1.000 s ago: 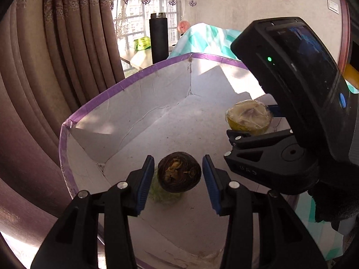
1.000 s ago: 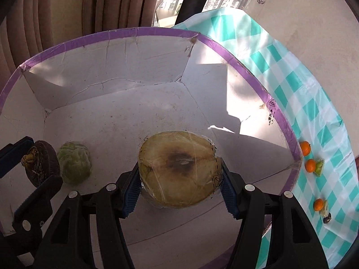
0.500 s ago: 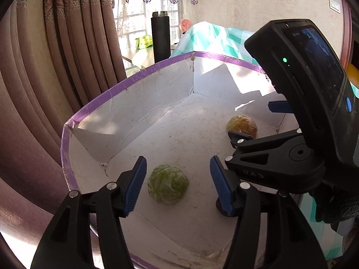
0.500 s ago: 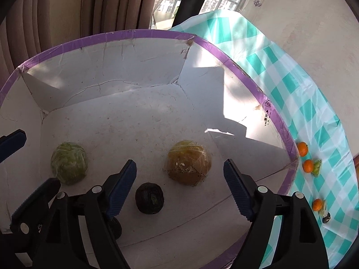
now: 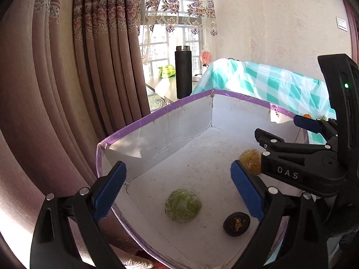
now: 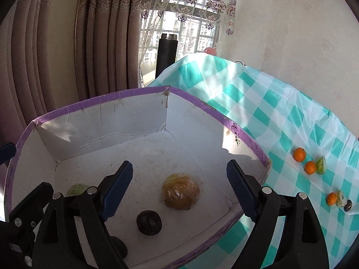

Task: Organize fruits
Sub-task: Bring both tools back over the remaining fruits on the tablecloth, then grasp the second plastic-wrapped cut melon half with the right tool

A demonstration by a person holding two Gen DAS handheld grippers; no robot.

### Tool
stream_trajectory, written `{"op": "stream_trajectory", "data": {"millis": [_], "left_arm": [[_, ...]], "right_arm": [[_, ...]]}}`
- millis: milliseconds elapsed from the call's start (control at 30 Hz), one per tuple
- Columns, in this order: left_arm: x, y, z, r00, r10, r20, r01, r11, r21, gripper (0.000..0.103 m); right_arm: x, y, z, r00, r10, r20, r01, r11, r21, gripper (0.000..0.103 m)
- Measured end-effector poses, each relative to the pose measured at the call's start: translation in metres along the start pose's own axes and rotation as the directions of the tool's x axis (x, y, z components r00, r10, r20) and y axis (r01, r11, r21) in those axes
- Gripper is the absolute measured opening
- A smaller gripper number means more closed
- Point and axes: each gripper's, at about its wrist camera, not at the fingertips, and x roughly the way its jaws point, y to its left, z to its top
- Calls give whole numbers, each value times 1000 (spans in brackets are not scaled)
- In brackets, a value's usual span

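A white box with a purple rim (image 5: 157, 115) (image 6: 94, 99) holds a wrapped green fruit (image 5: 183, 205) (image 6: 77, 189), a wrapped yellow fruit (image 5: 250, 161) (image 6: 180, 190) and a dark round fruit (image 5: 236, 223) (image 6: 149, 222). A second dark fruit (image 6: 119, 245) lies near the box's front wall. My left gripper (image 5: 177, 194) is open and empty above the box. My right gripper (image 6: 179, 189) is open and empty above the yellow fruit; it shows at the right of the left wrist view (image 5: 298, 168).
A teal checked tablecloth (image 6: 280, 116) lies right of the box, with small oranges (image 6: 299, 154) (image 6: 310, 167) (image 6: 331, 198) and cut fruit pieces (image 6: 320, 168) on it. A black flask (image 5: 183, 71) stands behind the box. Curtains (image 5: 56, 89) hang at the left.
Both grippers opened and let go of their fruits, the dark fruit and the yellow fruit, which now lie in the box. Both grippers have risen and pulled back.
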Motion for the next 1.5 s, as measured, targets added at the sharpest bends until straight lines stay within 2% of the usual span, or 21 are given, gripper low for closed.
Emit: {"op": "stream_trajectory", "data": {"millis": [67,133,233,333,433,500,600,633,667,700,767,800,867,933,1000,1067,1133,1200,1333,1400,1500], "left_arm": [[-20,-7,3,994,-7,112,7,1000,-5,101],[-35,-19,4,980,-38,196,35,999,16,101],[-51,-48,3,962,-151,227,133,987,95,101],[-57,-82,1,940,-285,190,252,951,178,101],[-55,-121,-4,900,-414,134,375,894,244,101],[-47,-148,-8,875,-476,88,438,856,274,101],[-26,-196,-14,843,-538,-7,510,796,326,101],[-17,-214,-17,826,-562,-43,542,771,334,101],[-7,-229,-19,816,-573,-81,564,755,334,101],[5,-245,-22,807,-576,-129,583,745,325,101],[32,-274,-25,780,-581,-231,626,728,281,101],[44,-286,-27,770,-578,-271,637,725,262,101],[64,-306,-31,768,-559,-311,633,737,238,101],[75,-320,-35,768,-553,-324,631,741,230,101],[82,-334,-39,768,-547,-333,631,734,251,101],[85,-343,-42,769,-538,-344,632,722,282,101],[88,-352,-41,755,-545,-363,648,703,292,101],[90,-359,-38,763,-543,-349,641,702,310,101],[104,-376,-27,753,-550,-361,652,698,296,101],[111,-388,-22,749,-552,-366,656,695,295,101],[121,-408,-14,742,-554,-377,664,686,299,101]], "right_arm": [[-14,-26,-1,998,-11,64,6,997,74,86],[-21,-54,-7,996,-50,78,39,989,145,86],[-23,-99,-25,992,-121,34,109,960,256,86],[-27,-144,-49,980,-200,-21,194,918,347,86],[-32,-191,-73,952,-290,-101,304,851,428,86],[-35,-224,-90,917,-356,-180,399,788,469,86],[-42,-272,-119,846,-446,-294,533,678,506,86],[-44,-285,-127,828,-461,-320,560,647,517,86],[-46,-300,-134,814,-468,-345,580,617,532,86],[-48,-314,-139,810,-462,-360,584,590,558,86],[-53,-333,-144,791,-484,-375,607,549,574,86],[-52,-341,-143,778,-501,-380,624,544,561,86],[-45,-355,-143,767,-511,-387,639,554,535,86],[-38,-368,-142,786,-487,-381,616,571,543,86],[-31,-380,-138,796,-480,-370,604,577,550,86],[-21,-391,-132,799,-474,-371,600,586,545,83],[-8,-400,-127,800,-459,-386,600,603,526,78],[3,-410,-122,796,-452,-401,605,607,516,74],[21,-424,-114,794,-440,-419,606,627,490,73],[31,-428,-109,789,-438,-430,610,642,465,73],[47,-435,-108,762,-419,-493,632,647,427,71]]}}
